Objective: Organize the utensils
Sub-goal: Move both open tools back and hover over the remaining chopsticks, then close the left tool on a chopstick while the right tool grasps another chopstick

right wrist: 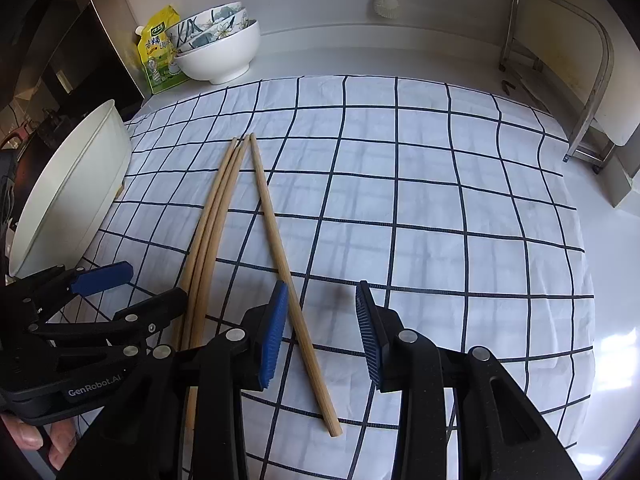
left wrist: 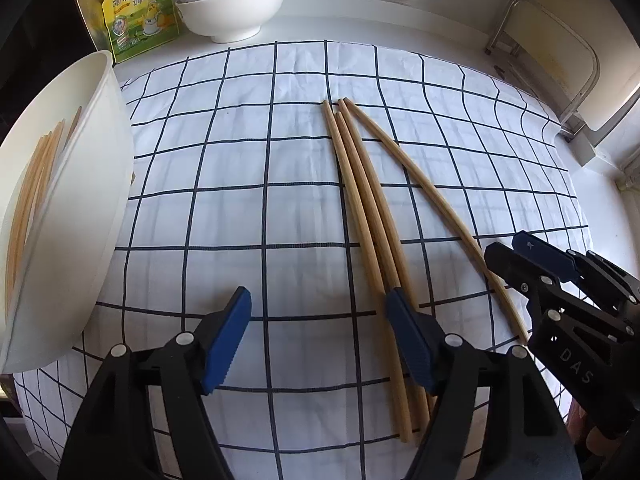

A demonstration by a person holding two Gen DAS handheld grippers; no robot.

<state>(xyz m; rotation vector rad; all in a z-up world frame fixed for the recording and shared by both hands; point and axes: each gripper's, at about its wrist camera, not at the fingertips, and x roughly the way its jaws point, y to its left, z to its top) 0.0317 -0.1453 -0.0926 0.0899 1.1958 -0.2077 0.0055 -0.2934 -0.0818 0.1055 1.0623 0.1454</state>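
Observation:
Three wooden chopsticks (left wrist: pixel 362 200) lie on the checked cloth (left wrist: pixel 240 160), tips pointing away. Two lie together; one chopstick (left wrist: pixel 432 196) lies apart on the right. In the right wrist view the pair (right wrist: pixel 212 224) is on the left and the single chopstick (right wrist: pixel 276 240) runs under my right gripper's left finger. My left gripper (left wrist: pixel 318 336) is open and empty, low over the cloth, its right finger over the pair. My right gripper (right wrist: pixel 322 336) is open and empty. A white container (left wrist: pixel 68 216) at the left holds several chopsticks (left wrist: pixel 28 196).
Stacked bowls (left wrist: pixel 236 8) and a yellow seasoning pouch (left wrist: pixel 136 12) stand at the back left. A metal rack (right wrist: pixel 560 80) stands at the back right. The white container also shows in the right wrist view (right wrist: pixel 68 188). My right gripper shows in the left wrist view (left wrist: pixel 560 288).

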